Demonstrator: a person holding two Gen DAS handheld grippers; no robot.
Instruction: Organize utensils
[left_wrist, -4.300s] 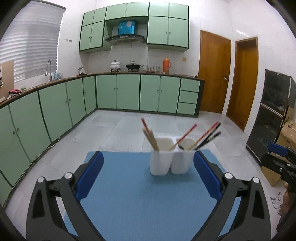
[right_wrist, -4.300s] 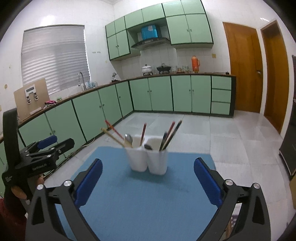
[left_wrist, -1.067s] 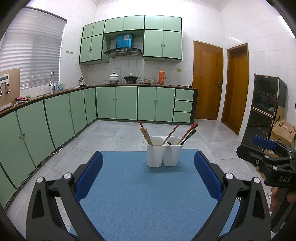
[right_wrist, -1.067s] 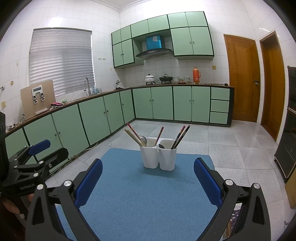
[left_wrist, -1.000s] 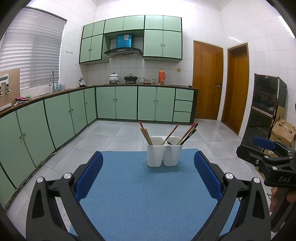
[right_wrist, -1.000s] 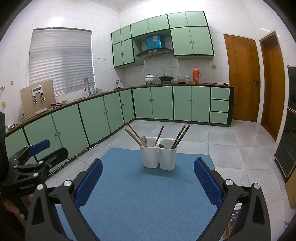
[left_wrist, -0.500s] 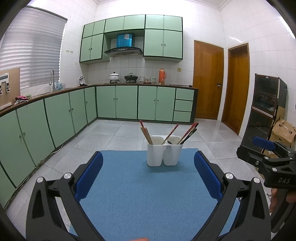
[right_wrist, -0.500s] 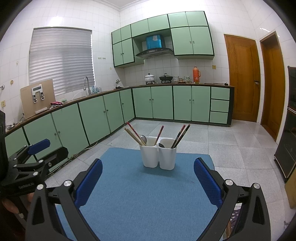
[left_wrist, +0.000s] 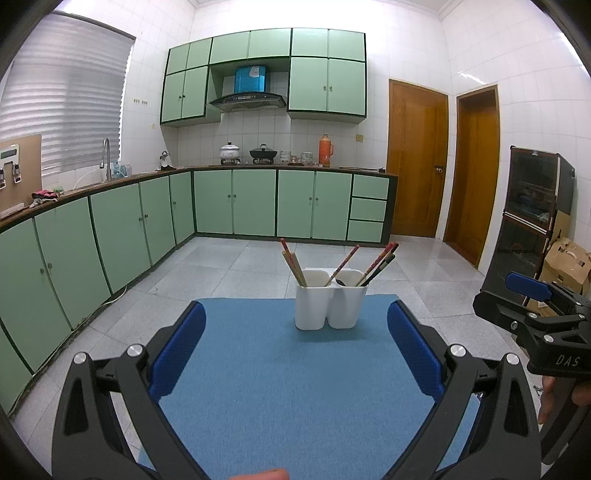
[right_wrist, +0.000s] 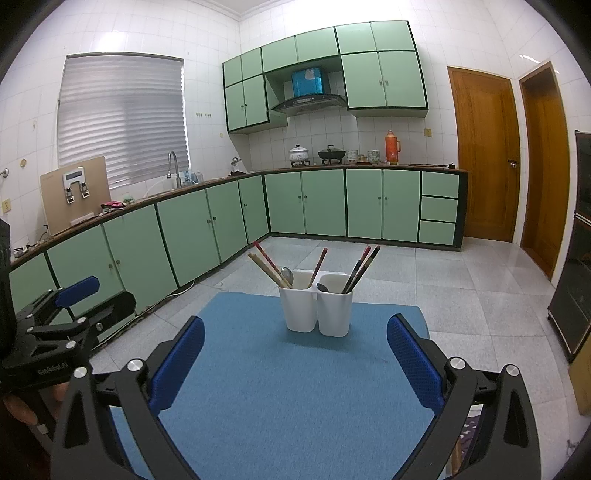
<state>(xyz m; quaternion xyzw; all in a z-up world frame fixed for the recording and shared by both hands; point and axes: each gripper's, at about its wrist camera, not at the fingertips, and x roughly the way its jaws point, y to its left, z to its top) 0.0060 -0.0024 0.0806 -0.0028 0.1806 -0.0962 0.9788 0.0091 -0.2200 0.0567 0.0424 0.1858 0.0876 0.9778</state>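
The two-cup holder (right_wrist: 317, 310) stands near the bench's (right_wrist: 280, 398) far edge, chopsticks (right_wrist: 267, 264) and spoons (right_wrist: 287, 275) mixed across both cups. Both tools, left (left_wrist: 295, 354) and right (right_wrist: 295, 363), hang spread and empty, well short; approach from above and pinch a single stick high.

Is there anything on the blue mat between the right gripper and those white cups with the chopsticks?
No. In the right wrist view, only bare blue mat lies between the open right gripper and the white cups; nothing sits on that stretch.

Home kitchen: green cabinets (left_wrist: 255, 201), range hood (left_wrist: 248, 100) (pots (right_wrist: 331, 154) below).
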